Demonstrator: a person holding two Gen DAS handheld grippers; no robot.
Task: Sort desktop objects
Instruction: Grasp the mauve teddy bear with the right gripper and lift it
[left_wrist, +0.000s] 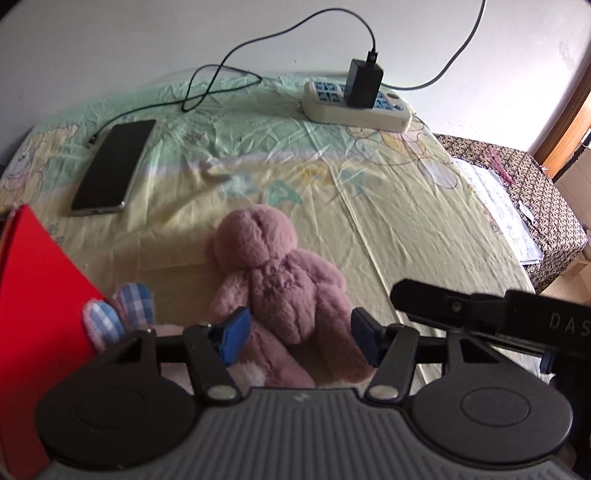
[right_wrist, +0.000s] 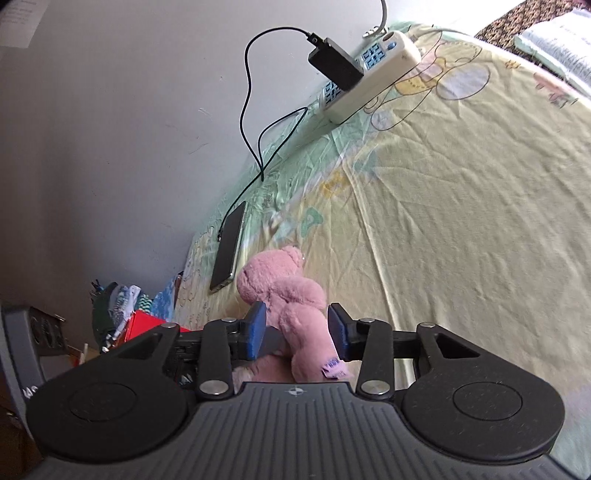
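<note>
One fluffy pink plush bear (left_wrist: 275, 273), one black smartphone (left_wrist: 112, 168), one red box (left_wrist: 35, 295). Left gripper (left_wrist: 299, 338) spread, empty; right gripper (right_wrist: 297, 332) straddling bear's leg, whether pads touch it unclear.

Open sheet (left_wrist: 388, 221) lies clear toward 1 o'clock; a phone (left_wrist: 112, 168) blocks 10 o'clock, a power strip (left_wrist: 356, 107) 12, a red box (left_wrist: 33, 314) 9.

On the tabletop (left_wrist: 424, 206) a plush bear (left_wrist: 273, 273) lies at the near middle, its head toward the wall. A phone (left_wrist: 112, 168) lies to the far left of it, a cable (left_wrist: 221, 74) running from it to the charger (left_wrist: 364, 83) plugged into a power strip (left_wrist: 354, 110) at the back right. A box (left_wrist: 33, 295) stands at the near left, a second plush toy (left_wrist: 118, 314) just beside it.
</note>
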